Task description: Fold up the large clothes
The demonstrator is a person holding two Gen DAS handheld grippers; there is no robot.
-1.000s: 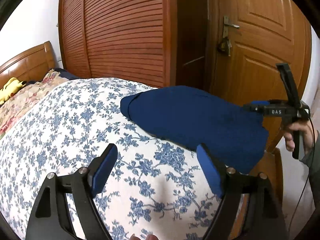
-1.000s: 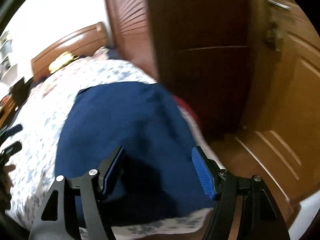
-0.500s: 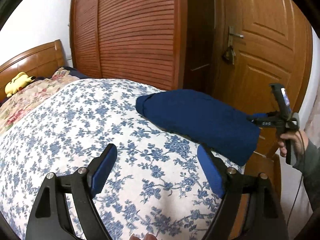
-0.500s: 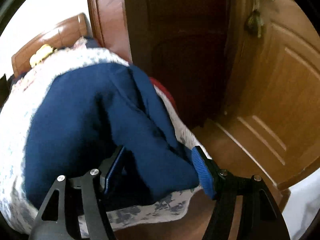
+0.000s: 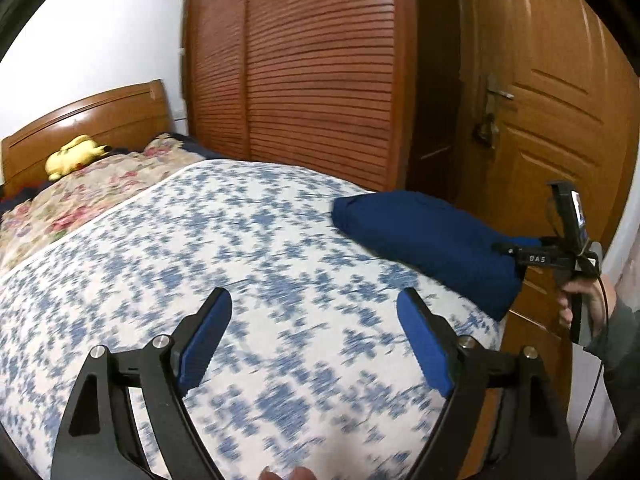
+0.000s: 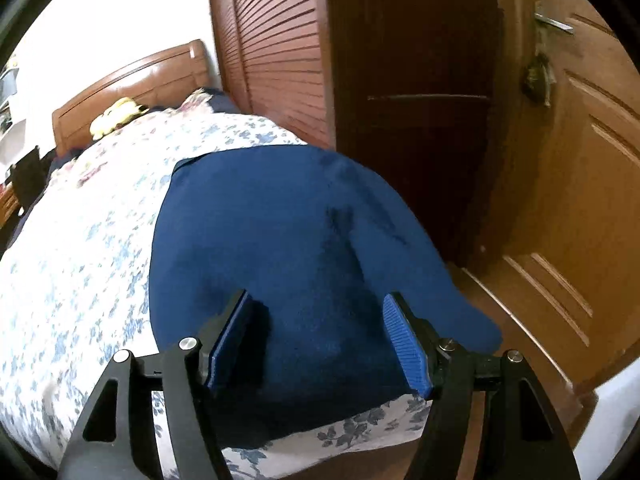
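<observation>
My left gripper (image 5: 314,338) hangs spread wide over the blue-flowered bedspread (image 5: 200,264), holding nothing | my right gripper (image 6: 316,340) is spread too, pads either side of the folded navy garment (image 6: 280,240), not clamping | garment lies at the bed's corner nearest the wooden door (image 6: 560,184)

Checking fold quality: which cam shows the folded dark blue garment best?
Right wrist. The folded dark blue garment fills the frame from close above, between the open right gripper. Left wrist shows it only small and side-on at the edge of the blue floral bedspread.
</observation>
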